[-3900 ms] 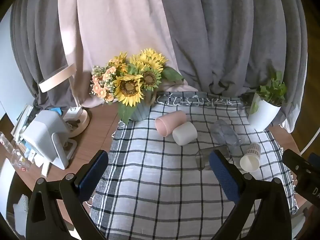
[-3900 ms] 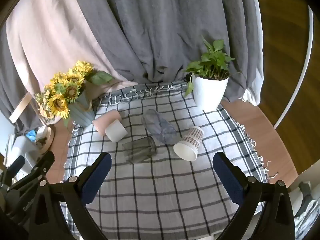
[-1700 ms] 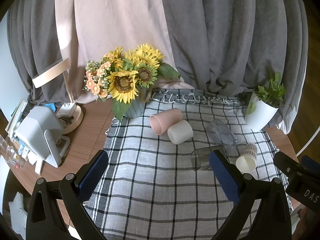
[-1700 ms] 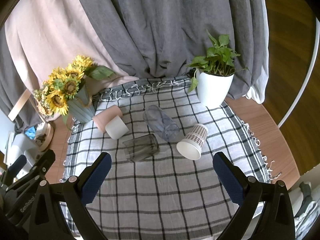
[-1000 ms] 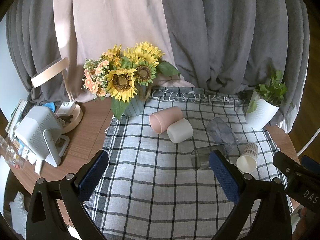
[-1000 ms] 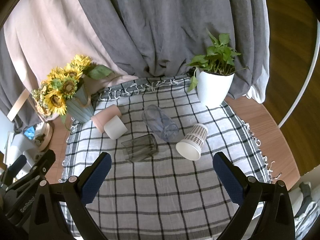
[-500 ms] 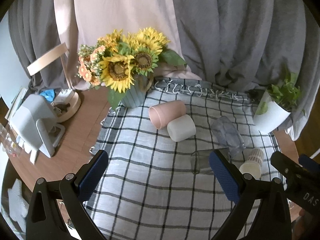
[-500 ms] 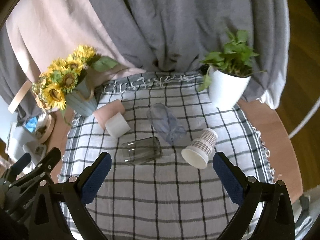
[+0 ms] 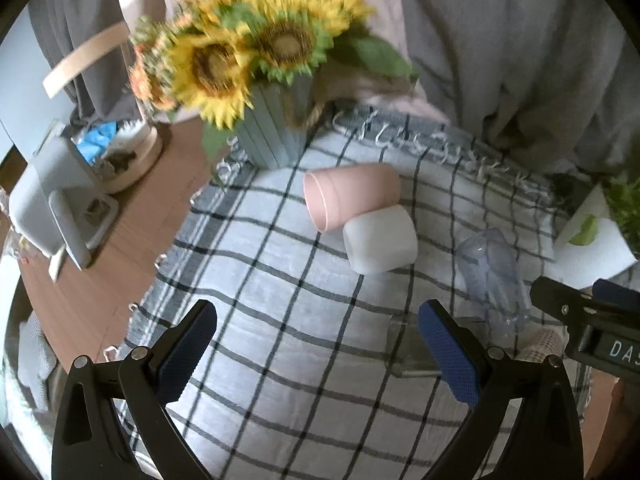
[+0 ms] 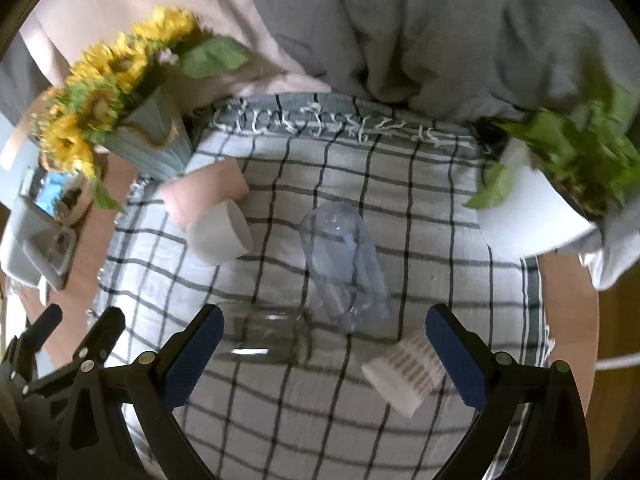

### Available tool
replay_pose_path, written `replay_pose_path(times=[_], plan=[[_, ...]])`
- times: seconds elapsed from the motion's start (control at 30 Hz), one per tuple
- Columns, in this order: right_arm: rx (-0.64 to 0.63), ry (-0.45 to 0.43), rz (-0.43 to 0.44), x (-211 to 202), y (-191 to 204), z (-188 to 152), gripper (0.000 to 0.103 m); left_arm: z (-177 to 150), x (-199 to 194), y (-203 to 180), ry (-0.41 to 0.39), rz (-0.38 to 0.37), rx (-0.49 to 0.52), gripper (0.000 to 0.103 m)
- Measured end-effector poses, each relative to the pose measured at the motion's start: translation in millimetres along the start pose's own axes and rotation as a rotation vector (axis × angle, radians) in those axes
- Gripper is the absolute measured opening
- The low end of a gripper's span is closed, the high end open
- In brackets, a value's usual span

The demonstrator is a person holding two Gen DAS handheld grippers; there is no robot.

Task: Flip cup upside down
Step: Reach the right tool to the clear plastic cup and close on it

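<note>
My left gripper (image 9: 316,340) and right gripper (image 10: 324,340) both stand apart, holding nothing. Five cups lie sideways mid-frame on the checked cloth (image 10: 280,412): pink cup (image 9: 348,196), white cup (image 9: 380,244), clear cup (image 10: 344,264), glass (image 10: 268,336), paper cup (image 10: 404,372).

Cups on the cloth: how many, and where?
5, all on their sides: pink cup by the vase, white cup against it, clear plastic cup mid-cloth, glass tumbler front left, patterned paper cup front right.
</note>
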State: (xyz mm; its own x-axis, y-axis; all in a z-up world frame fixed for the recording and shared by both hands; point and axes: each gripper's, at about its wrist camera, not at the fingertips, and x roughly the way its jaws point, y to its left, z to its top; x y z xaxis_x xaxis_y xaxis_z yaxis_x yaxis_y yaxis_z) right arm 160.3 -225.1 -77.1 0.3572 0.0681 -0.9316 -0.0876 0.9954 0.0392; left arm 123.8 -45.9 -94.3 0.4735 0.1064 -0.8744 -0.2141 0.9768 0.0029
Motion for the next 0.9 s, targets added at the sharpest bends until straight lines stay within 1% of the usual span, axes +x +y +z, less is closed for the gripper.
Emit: replay_pose_path(times=[0.13, 0.17, 0.27, 0.43, 0.53, 0.7, 0.77, 0.8, 0.9], plan=[[-0.044, 0.082, 0.008, 34.9, -4.6, 21.4, 0.101, 8.4, 27.2, -8.8, 0.073, 0.003, -0.029, 0.103], [-0.048, 0.105, 0.012, 43.0, -6.9, 24.3, 0.1, 10.3, 33.1, -11.0, 0.087, 0.009, -0.034, 0.103], [-0.061, 0.184, 0.037, 68.3, -12.1, 33.7, 0.099, 15.0, 46.8, -18.1, 0.112, 0.022, -0.032, 0.103], [-0.075, 0.272, 0.061, 105.1, -17.1, 44.4, 0.097, 20.3, 66.6, -28.3, 0.15, 0.048, -0.019, 0.103], [-0.065, 0.312, 0.064, 124.0, -20.6, 48.2, 0.093, 21.7, 75.7, -31.3, 0.162, 0.072, -0.011, 0.103], [-0.038, 0.373, 0.077, 149.1, -26.6, 49.4, 0.086, 23.5, 86.9, -33.0, 0.179, 0.089, -0.005, 0.103], [-0.038, 0.384, 0.082, 154.5, -26.9, 49.2, 0.083, 23.4, 89.7, -33.9, 0.181, 0.094, 0.001, 0.103], [-0.04, 0.39, 0.083, 156.8, -26.7, 48.9, 0.078, 23.7, 91.2, -34.1, 0.184, 0.094, 0.003, 0.103], [-0.036, 0.393, 0.086, 160.5, -26.3, 48.6, 0.077, 25.6, 92.0, -33.1, 0.182, 0.091, 0.003, 0.103]])
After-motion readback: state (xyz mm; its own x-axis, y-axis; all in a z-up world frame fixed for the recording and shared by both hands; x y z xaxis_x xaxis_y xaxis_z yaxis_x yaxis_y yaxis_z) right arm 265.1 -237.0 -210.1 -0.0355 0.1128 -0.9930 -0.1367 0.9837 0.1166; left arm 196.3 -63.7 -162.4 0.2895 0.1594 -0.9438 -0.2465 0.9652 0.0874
